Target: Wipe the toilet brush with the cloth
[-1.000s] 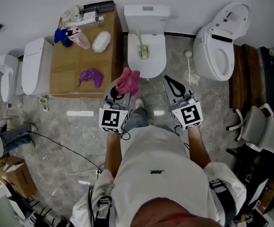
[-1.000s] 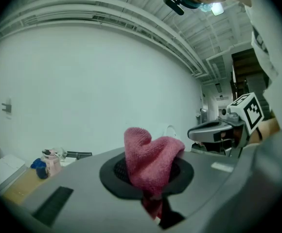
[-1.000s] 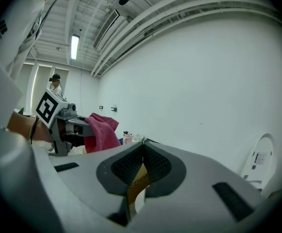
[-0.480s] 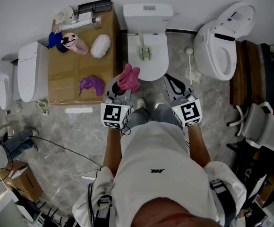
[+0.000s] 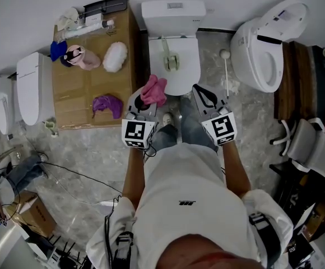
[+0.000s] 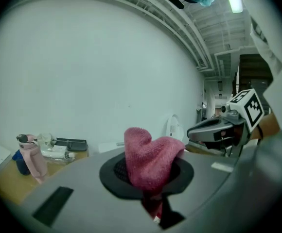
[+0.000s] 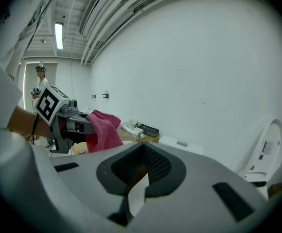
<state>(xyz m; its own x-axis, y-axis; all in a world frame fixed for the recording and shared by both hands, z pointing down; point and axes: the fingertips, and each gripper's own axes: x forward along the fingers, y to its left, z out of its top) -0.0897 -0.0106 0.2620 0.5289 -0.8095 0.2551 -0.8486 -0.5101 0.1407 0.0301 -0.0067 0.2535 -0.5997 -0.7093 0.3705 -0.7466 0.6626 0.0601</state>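
Two grippers, both short of the target. Left gripper (image 5: 143,104) has its jaws pinched on the pink cloth (image 5: 153,89), only at its lower edge, with the rest bunched loose above them. Right gripper (image 5: 203,96) has its jaws pressed together, nothing between. The toilet brush (image 5: 168,55), as I read it, is the pale long-handled piece lying loose on the closed lid of the middle toilet (image 5: 173,82), apart from both grippers. Risks I see:
- Rubbing an unheld brush could push it off the lid.
- The thin pinch could let the cloth slip.
- A second long-handled tool (image 5: 226,72) on the floor right of that toilet could be mistaken for the target.
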